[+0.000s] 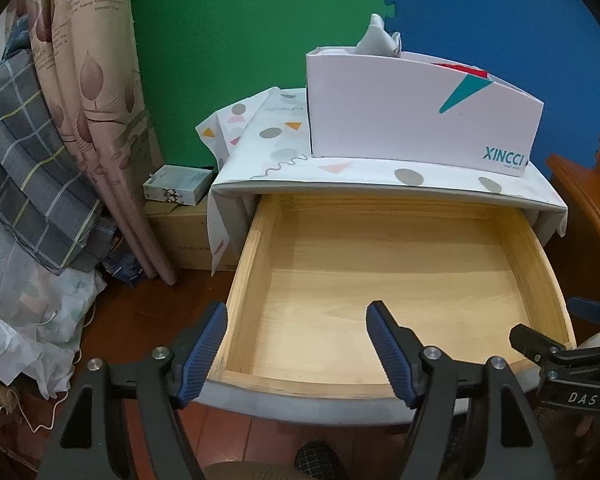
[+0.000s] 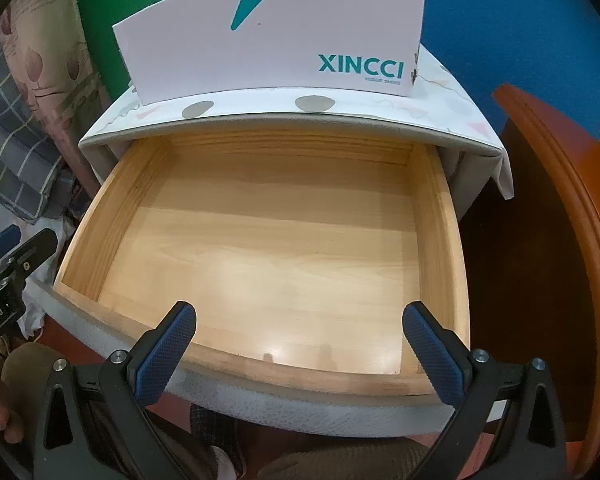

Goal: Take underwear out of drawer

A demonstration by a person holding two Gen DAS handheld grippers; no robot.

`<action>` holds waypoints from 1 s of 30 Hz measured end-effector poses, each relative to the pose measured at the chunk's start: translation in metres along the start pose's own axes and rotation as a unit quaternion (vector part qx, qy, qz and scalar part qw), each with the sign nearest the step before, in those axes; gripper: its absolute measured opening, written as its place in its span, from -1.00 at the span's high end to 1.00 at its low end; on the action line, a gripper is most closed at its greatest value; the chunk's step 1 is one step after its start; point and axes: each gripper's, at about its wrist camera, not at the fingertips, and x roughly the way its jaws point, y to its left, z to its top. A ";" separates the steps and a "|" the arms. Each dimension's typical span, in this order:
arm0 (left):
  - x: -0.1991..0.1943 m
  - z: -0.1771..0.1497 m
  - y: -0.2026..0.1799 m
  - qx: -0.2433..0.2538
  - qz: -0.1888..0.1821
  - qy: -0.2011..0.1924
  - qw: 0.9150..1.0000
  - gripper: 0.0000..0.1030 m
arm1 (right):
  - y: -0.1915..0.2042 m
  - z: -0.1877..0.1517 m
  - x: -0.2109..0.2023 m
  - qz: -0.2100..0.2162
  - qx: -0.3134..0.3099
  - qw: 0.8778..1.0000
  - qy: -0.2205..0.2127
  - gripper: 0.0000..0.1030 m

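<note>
The left gripper (image 1: 296, 348) and the right gripper (image 2: 300, 350) are both hovering with jaws spread wide and holding nothing, at the near edge of the pulled-out drawer (image 2: 260, 248). Only the drawer's bare wooden floor is showing, with no underwear visible in it. Farther back, a white XINCCI box (image 1: 420, 112) is sitting on the patterned cloth (image 1: 284, 152) covering the cabinet top, with pale fabric (image 1: 378, 40) poking out of the box.

The white box (image 2: 268, 36) reads "XINCCI" in teal, and the right gripper (image 1: 572, 356) body bears "DAS".
</note>
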 end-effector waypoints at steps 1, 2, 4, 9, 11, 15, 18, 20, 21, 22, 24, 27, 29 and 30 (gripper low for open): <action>0.000 0.000 0.000 -0.001 -0.001 -0.001 1.000 -0.43 | 0.000 0.000 0.000 -0.001 -0.001 1.000 0.000 -0.99; -0.001 0.000 0.000 -0.001 -0.002 -0.002 1.000 -0.43 | 0.001 0.000 0.000 -0.001 -0.001 1.000 0.000 -0.99; -0.002 -0.001 -0.002 0.001 -0.001 -0.004 1.000 -0.43 | 0.000 -0.001 0.001 0.000 -0.001 1.000 0.000 -0.99; -0.003 -0.001 -0.005 0.007 -0.001 -0.008 1.000 -0.43 | -0.001 -0.001 0.002 0.001 0.003 1.000 0.001 -0.99; -0.003 -0.002 -0.006 0.010 0.001 -0.008 1.000 -0.43 | -0.001 -0.001 0.002 0.001 0.002 1.000 0.001 -0.99; -0.001 -0.002 -0.008 0.016 0.005 -0.003 1.000 -0.43 | -0.001 -0.001 0.002 0.000 0.002 1.000 0.002 -0.99; 0.000 -0.003 -0.010 0.020 0.011 -0.002 1.000 -0.43 | -0.001 -0.001 0.003 0.000 0.002 1.000 0.003 -0.99; 0.000 -0.003 -0.011 0.022 0.010 -0.002 1.000 -0.43 | 0.000 -0.001 0.003 0.000 0.003 1.000 0.003 -0.99; 0.000 -0.003 -0.011 0.023 0.010 -0.001 1.000 -0.43 | 0.000 -0.001 0.003 0.000 0.003 1.000 0.004 -0.99; 0.000 -0.003 -0.011 0.023 0.011 0.000 1.000 -0.43 | 0.000 -0.001 0.003 0.000 0.003 1.000 0.004 -0.99; 0.002 -0.003 -0.010 0.022 0.011 0.003 1.000 -0.43 | 0.000 -0.001 0.003 0.000 0.004 1.000 0.004 -0.99; 0.003 -0.004 -0.010 0.022 0.013 0.006 1.000 -0.43 | -0.001 -0.002 0.004 0.001 0.007 1.000 0.004 -0.99; 0.004 -0.003 -0.010 0.023 0.014 0.006 1.000 -0.43 | -0.002 -0.002 0.004 0.001 0.006 1.000 0.005 -0.99; 0.004 -0.003 -0.010 0.023 0.015 0.007 1.000 -0.43 | -0.002 -0.002 0.004 0.001 0.006 1.000 0.005 -0.99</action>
